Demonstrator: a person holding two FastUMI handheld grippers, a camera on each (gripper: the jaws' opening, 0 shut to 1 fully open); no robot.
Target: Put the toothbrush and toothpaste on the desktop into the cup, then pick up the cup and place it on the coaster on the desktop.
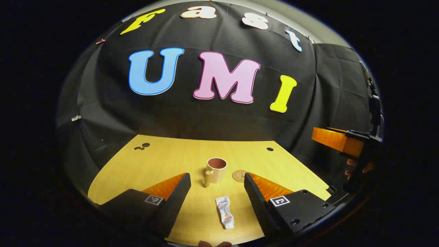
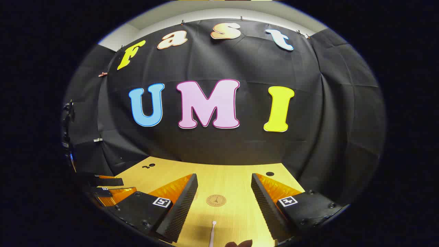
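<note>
Flanking toothpaste, spread left claw above desktop, apart from cup.

Black cloth hangs in creased folds behind a pale wooden desk and wraps round its sides. Above the cloth runs a strip of light wall. Small dark holes dot the desktop's far edge.

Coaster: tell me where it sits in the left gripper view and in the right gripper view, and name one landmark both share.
Left gripper view: the coaster lies on the desktop just right of the cup, near the tip of the right-hand finger.
Right gripper view: the coaster lies centred between the two fingers, beyond the toothbrush tip.
Shared landmark: the round dark hole near the desktop's far right edge.
</note>
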